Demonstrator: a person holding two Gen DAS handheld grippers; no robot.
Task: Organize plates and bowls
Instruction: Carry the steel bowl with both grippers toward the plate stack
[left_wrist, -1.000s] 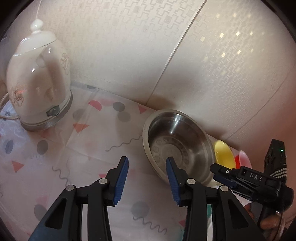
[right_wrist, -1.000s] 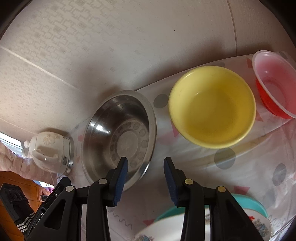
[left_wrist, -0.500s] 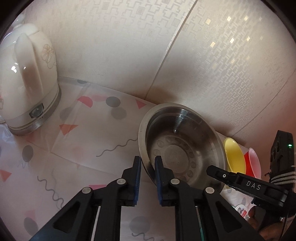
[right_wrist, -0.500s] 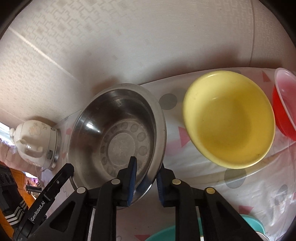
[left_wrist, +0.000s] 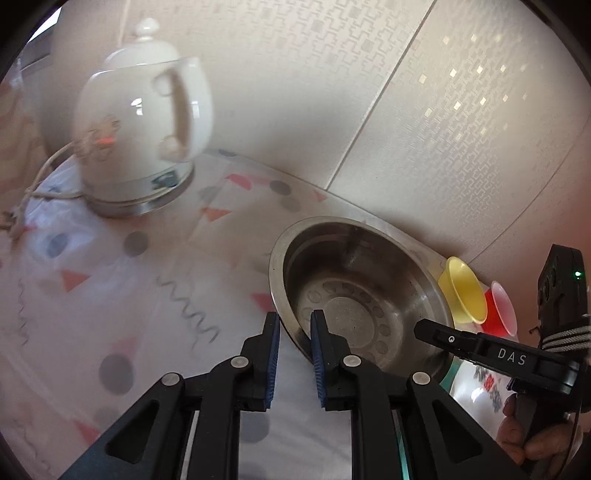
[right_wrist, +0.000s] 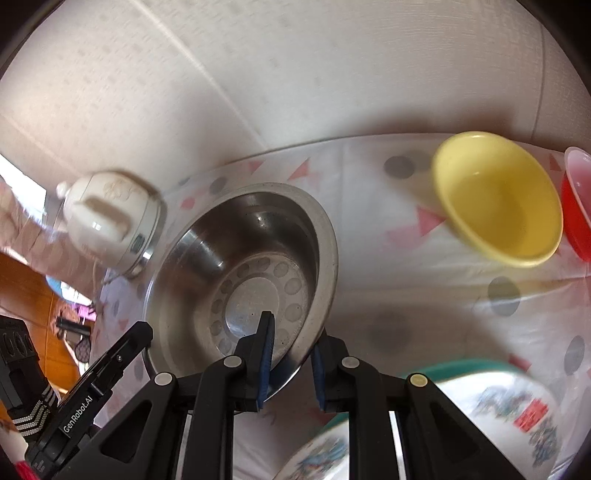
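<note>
So the steel bowl (right_wrist: 243, 280) sits tilted off the worktop (left_wrist: 155, 295) near the wall, since both the right gripper (right_wrist: 290, 354) and left gripper (left_wrist: 293, 354) have their fingers pinching its rim, probably for lifting.

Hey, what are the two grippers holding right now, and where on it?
Both grip the round stainless steel bowl by its rim: left gripper, right gripper, on opposite sides.

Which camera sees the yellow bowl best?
The right wrist camera. There the yellow bowl faces the lens, so its whole rim and empty inside show. The left wrist camera catches only a thin slice of it, edge-on, behind the metal bowl.
</note>
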